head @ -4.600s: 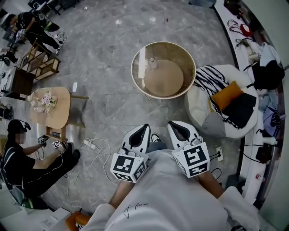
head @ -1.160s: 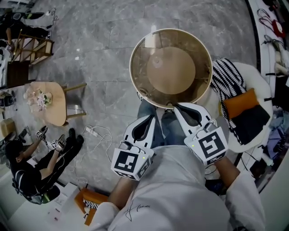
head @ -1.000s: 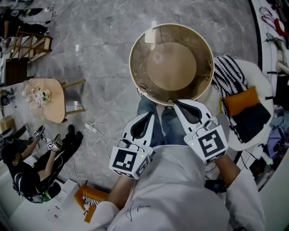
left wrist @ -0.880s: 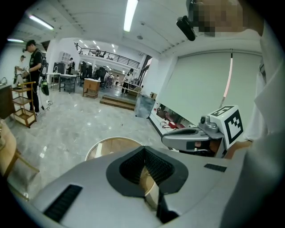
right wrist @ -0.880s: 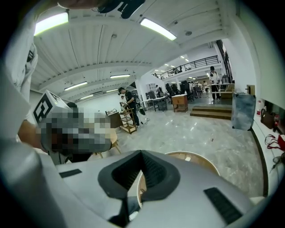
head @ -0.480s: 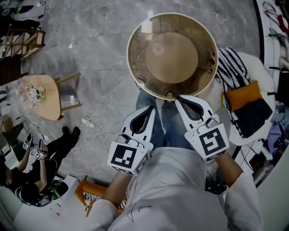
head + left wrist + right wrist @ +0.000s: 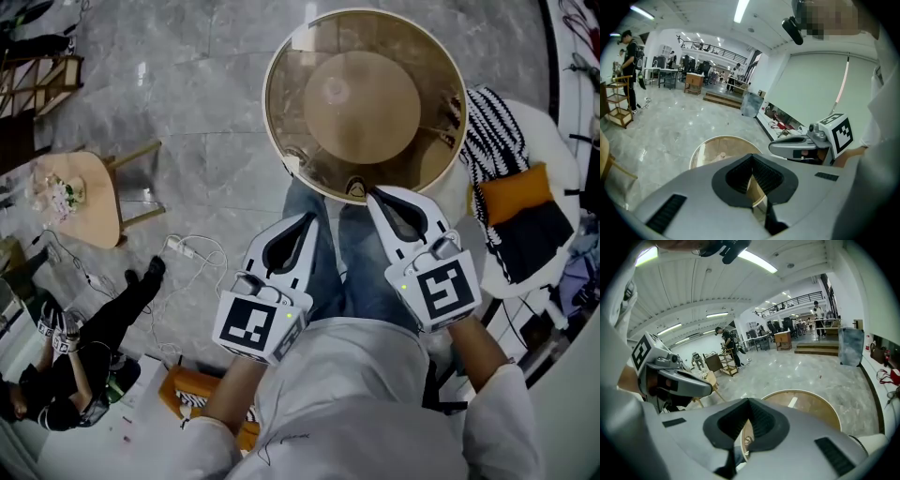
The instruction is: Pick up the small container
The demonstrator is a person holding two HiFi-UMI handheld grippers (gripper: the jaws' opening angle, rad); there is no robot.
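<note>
Nearest: the person's white shirt (image 7: 366, 403) and blue jeans (image 7: 361, 272); both grippers are held out over the legs, pointing to the far side and tilted down.

Left gripper (image 7: 307, 217): jaws together, tips touching, nothing between them; its tip is short of the round table (image 7: 292, 141).

Right gripper (image 7: 372, 193): jaws likewise closed and empty; in the head view its tip lies at the table's near rim; contact cannot be told.

Small container (image 7: 335, 91): pale, translucent; stands on the round table, a little left of centre and towards the far side; beyond both gripper tips and apart from them.

Near left: a person sitting on the floor (image 7: 84, 347); a white cable (image 7: 202, 258) lies on the grey marble floor.

Left: a small wooden side table (image 7: 89, 202).

Right of the round table: a white seat (image 7: 511, 286) with an orange cushion (image 7: 511, 187) and a black-and-white striped cloth (image 7: 487, 122).
</note>
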